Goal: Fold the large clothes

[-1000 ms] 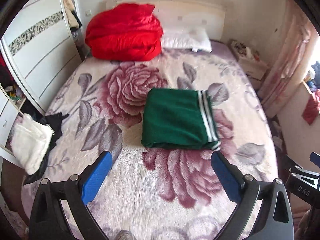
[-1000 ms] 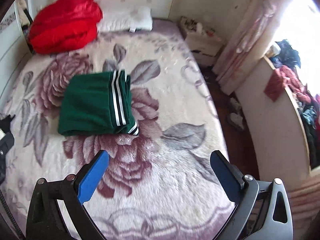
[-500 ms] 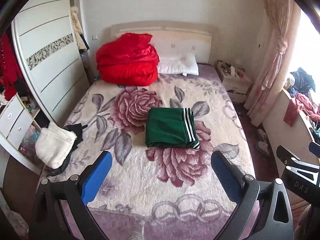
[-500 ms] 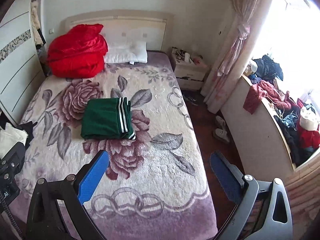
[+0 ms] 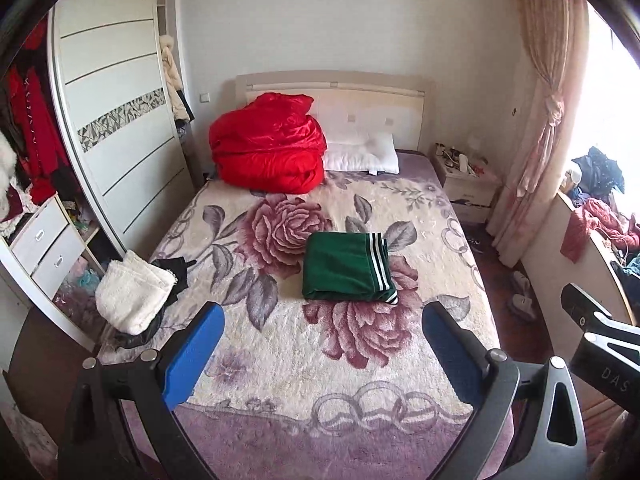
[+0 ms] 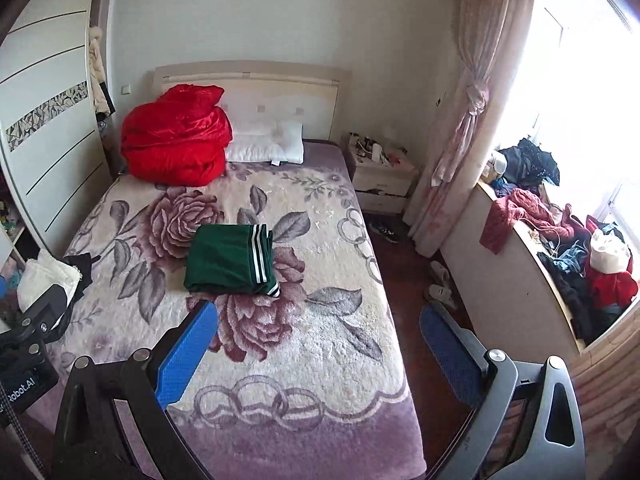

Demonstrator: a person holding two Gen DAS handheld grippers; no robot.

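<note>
Both claws hang empty at the foot of the bed point(image 5: 280, 432), and I read each one as spread wide: on the left claw point(image 5: 320, 352) the blue pads sit far apart with blanket showing between them, and the right claw point(image 6: 318, 354) shows the same wide gap with nothing held.

Ahead of them, near the middle of the rose-patterned blanket, lies the green garment point(image 5: 346, 266), folded into a compact, nearly square packet with its white stripes point(image 5: 378, 262) running along the right edge. In the right wrist view the same green garment point(image 6: 230, 260) sits left of centre, with the right claw's right pad hanging out over the bare floor past the bed's edge.

What the next reach turns on: the packet lies straight forward of the left claw, almost centred between its pads and well apart from them, while from the right claw it lies forward and to the left. So I judge the left claw the nearer and better lined up. The packet's slightly longer side seems to run away from me toward the headboard, the stripes marking that direction.

As for progress, this piece looks finished to me: edges squared, layers stacked, no loose sleeve or leg trailing. If more folding is wanted, the white fluffy item point(image 5: 132, 298) on dark cloth at the bed's left edge lies closer to the left claw, off to its left.
</note>
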